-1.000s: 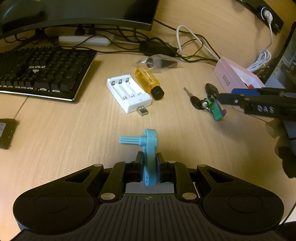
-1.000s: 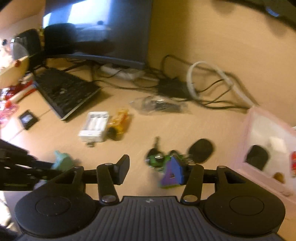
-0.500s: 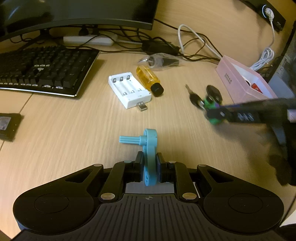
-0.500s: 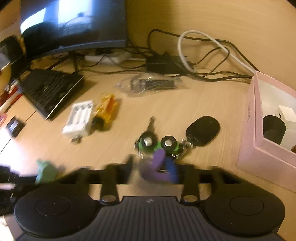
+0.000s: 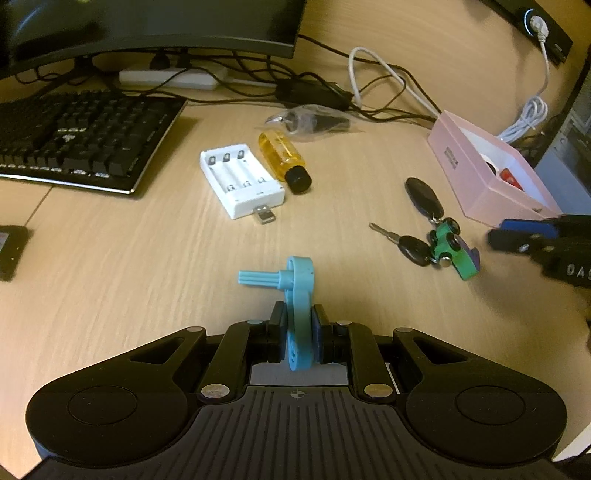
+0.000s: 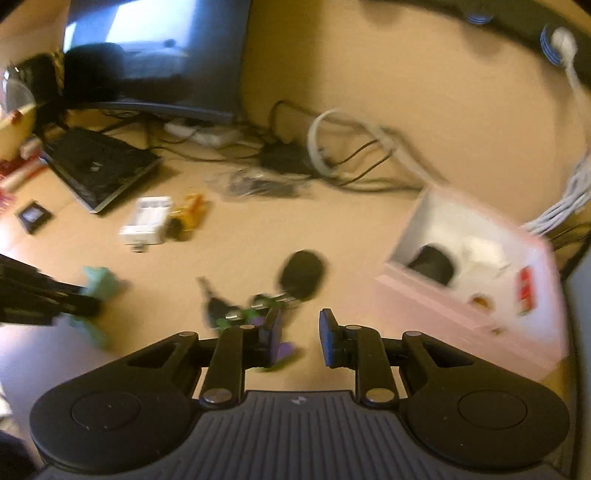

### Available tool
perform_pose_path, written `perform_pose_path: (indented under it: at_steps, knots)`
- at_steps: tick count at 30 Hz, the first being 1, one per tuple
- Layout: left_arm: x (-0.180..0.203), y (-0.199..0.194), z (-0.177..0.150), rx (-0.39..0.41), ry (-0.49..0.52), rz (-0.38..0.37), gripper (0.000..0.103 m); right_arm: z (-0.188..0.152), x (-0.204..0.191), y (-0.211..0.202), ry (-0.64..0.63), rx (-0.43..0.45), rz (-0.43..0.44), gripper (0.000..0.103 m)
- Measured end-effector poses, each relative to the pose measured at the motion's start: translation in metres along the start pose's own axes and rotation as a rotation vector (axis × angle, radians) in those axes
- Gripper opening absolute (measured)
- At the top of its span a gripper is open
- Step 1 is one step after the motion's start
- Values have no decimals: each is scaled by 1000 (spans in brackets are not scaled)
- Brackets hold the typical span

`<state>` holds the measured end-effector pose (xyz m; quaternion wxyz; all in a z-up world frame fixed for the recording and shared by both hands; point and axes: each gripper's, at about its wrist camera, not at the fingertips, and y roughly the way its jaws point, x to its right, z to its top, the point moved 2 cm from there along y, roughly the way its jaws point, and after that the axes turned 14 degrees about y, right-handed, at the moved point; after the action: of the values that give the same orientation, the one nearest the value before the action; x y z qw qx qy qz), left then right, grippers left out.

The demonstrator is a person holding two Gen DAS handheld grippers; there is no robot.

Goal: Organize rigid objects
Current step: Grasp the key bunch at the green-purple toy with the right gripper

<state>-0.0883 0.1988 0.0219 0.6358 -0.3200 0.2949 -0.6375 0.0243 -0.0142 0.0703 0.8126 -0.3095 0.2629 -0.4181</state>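
Left gripper (image 5: 298, 334) clamped on blue crank (image 5: 297, 291). Right gripper (image 6: 300, 334) jaws apart beside key bunch (image 5: 439, 242), near pink box (image 5: 476, 173). Risk: loose dangling keys snag box wall.

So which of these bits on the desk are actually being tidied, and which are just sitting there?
Being tidied:
- blue plastic part, clamped in the left gripper
- key bunch with green toy car, beside the open right gripper
- white battery charger
- yellow bottle
- pink box, probably where they go

Just lying about:
- keyboard
- monitor
- cables
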Motion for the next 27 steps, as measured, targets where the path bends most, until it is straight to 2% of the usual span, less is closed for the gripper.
perform_pose_path:
  at_steps: [1,3,4,6,9,12,15,18,20,23,24,27]
  knots:
    - [1,-1,-1,0,2,-1,17,-1,-4,3,9,-3,23,42]
    - [2,-2,-2,0,5,-2,17,-3,-17,13,11,21,23,60]
    - [3,-2,-3,0,7,-2,17,-2,-21,22,17,32,-4,61]
    - [3,-3,-4,-1,13,-1,17,-1,-23,40,55,21,-42,61]
    - [4,-5,-5,-3,18,1,17,-3,-20,61,103,-37,-38,60]
    - [4,-4,-4,-4,12,1,17,-8,-17,55,97,-47,-19,45]
    - [5,-1,-2,-4,14,-1,17,-12,-7,35,82,-7,-41,44]
    - [9,2,0,1,23,-5,17,-15,9,21,70,25,-124,44]
    - [11,2,0,3,28,-10,17,-17,22,9,89,78,-176,38]
    - [12,2,0,6,25,-12,17,-18,41,-7,145,150,-204,36]
    - [12,2,0,6,22,-12,17,-17,45,-9,153,155,-218,32]
    - [13,2,0,5,22,-10,17,-19,55,-11,153,144,-229,32]
